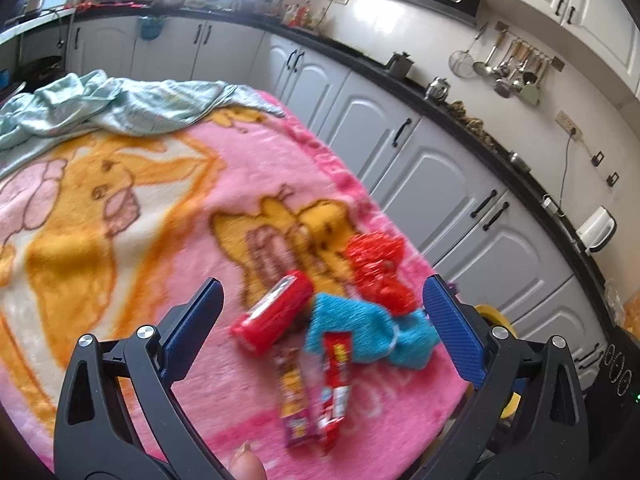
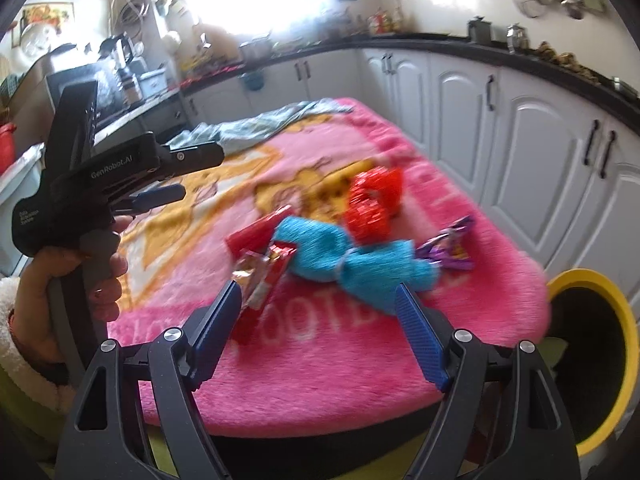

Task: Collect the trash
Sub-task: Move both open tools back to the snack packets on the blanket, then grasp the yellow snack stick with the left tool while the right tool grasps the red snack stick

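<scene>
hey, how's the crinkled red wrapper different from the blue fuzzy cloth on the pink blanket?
The crinkled red wrapper is shiny foil, bunched into a compact lump; the blue fuzzy cloth is matte and soft, stretched out long. The wrapper lies farther from the right gripper; the cloth lies close before it. Both rest on the pink blanket, and neither is held.

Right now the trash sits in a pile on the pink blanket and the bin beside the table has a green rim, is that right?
Nearly. The trash pile does sit on the pink blanket, but the bin beside the table has a yellow rim, not green. The right wrist view shows it.
</scene>
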{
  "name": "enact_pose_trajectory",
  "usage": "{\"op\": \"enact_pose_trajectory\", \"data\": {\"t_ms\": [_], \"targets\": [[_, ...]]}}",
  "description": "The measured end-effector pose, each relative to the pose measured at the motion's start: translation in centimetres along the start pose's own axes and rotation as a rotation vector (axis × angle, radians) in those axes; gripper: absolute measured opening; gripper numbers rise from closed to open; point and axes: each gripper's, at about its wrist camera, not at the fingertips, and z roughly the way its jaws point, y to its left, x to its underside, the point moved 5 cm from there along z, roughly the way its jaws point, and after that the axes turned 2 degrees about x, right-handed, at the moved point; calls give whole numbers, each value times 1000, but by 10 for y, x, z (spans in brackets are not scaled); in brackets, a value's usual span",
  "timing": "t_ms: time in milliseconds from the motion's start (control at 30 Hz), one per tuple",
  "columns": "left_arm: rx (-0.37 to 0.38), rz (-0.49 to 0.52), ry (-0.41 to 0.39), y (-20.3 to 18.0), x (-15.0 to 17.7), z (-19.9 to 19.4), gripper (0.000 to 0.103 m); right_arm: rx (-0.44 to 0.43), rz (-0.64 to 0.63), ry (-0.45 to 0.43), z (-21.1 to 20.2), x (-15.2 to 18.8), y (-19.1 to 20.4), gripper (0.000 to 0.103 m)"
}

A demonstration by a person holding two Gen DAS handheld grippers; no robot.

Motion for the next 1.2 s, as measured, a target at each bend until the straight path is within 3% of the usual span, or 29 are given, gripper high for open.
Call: {"op": "enact_pose_trajectory", "data": {"t_ms": [200, 400, 500, 567, 667, 767, 967, 1200], "targets": [[11, -64, 88, 28, 18, 7, 64, -58, 10, 92, 37, 9, 18, 70], [50, -101, 170, 38, 36, 17, 50, -89, 0, 163, 73, 13, 31, 57], [77, -140, 212, 43, 45, 25, 44, -104, 6, 183, 85, 11, 34, 48], [90, -159, 234, 45, 51, 31, 40, -123, 16, 209, 94, 13, 34, 29], [113, -176, 271, 43, 59, 41, 34, -141, 38, 230, 97, 19, 28, 18], [103, -163, 294, 38, 64, 51, 31, -138, 44, 224, 89, 22, 21, 15], [67, -100, 327, 28, 75, 68, 13, -121, 63, 198, 72, 21, 5, 13], [64, -54, 287, 21, 70, 53, 5, -114, 64, 141, 48, 11, -4, 11]]}}
